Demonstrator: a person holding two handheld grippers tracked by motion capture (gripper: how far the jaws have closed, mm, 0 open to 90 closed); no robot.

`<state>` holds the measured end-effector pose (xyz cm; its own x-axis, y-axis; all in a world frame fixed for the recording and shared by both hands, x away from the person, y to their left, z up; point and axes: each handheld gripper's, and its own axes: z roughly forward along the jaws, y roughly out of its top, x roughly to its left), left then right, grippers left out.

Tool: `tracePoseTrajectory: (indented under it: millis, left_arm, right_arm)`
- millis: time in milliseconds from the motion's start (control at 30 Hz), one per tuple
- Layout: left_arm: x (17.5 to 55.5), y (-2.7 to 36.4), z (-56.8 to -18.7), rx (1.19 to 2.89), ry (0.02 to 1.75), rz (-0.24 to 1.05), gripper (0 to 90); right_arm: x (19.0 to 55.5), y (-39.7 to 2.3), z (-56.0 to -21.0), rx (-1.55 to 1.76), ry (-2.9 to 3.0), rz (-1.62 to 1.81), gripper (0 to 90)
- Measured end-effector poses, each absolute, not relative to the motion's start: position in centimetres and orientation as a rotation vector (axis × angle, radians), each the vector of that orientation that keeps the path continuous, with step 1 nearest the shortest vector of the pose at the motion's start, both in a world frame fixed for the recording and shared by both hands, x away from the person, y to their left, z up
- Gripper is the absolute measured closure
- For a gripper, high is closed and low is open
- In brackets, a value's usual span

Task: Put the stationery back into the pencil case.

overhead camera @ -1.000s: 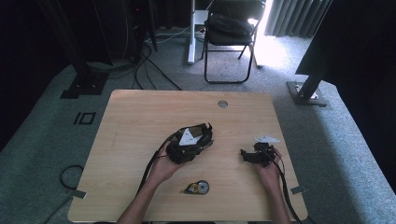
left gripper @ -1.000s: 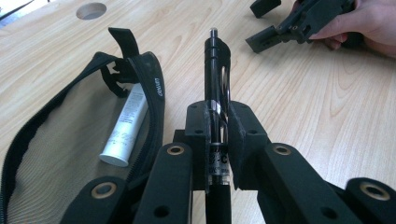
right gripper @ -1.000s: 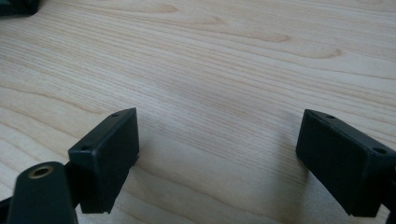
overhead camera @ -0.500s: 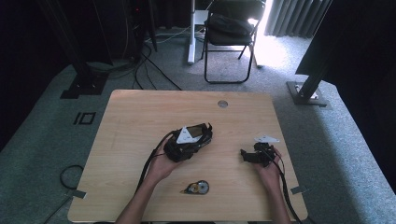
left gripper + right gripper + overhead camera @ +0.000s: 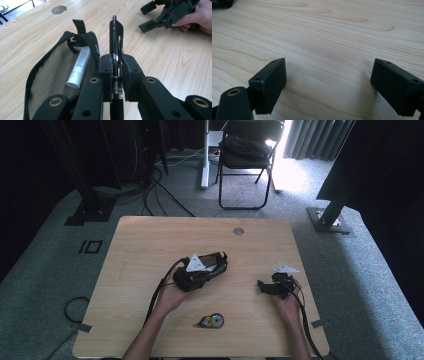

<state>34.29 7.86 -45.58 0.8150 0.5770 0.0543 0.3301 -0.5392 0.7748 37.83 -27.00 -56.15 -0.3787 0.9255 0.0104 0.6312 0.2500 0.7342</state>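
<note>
Left gripper (image 5: pixel 117 75): clamping a black pen (image 5: pixel 116 45) between its two pads, jaws squeezed narrow around the barrel; seen from the high view (image 5: pixel 220 262) it is hovering near the middle of the wooden table (image 5: pixel 150 245), with the grey plate sitting on top.
Black pen: running straight out ahead of the jaws, its metal tip pointing away from the tool, white lettering showing on the barrel down by the pads.
Pencil case (image 5: pixel 50 75): lying open just to the left of the pen in the left gripper view, zip edge curling round, a strap loop standing up at its far end; whether the pen is touching it, I cannot tell.
White tube (image 5: pixel 78 67): resting inside the case, just beside the left jaw.
Right gripper (image 5: pixel 329 85): jaws spread wide with nothing between them, bare wood grain passing beneath; in the high view (image 5: pixel 264 286) it is sitting well apart from the left tool, towards the table's right edge.
Tape dispenser (image 5: pixel 211 321): lying on the table nearer the person, between the two forearms.
</note>
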Motion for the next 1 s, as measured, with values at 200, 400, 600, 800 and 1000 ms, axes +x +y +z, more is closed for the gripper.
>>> tracePoseTrajectory:
  millis: [200,400,600,800,1000]
  left_arm:
    - [34.5,8.2,-45.4,2.175,0.67,0.391,79.5]
    - [34.8,8.5,-45.4,2.168,0.684,0.39,79.5]
    - [35.0,8.8,-45.2,2.161,0.694,0.395,79.5]
    - [35.3,9.0,-44.9,2.159,0.696,0.403,79.5]
    - [35.7,9.3,-44.8,2.153,0.713,0.407,79.5]
  right_arm:
    - [37.8,-27.0,-56.2,1.418,2.101,0.928,13.2]
    - [37.8,-27.0,-56.2,1.419,2.101,0.928,13.2]
    - [37.8,-27.0,-56.2,1.419,2.101,0.928,13.2]
    - [37.8,-27.0,-56.2,1.418,2.101,0.928,13.2]
    - [37.8,-27.0,-56.2,1.418,2.101,0.928,13.2]
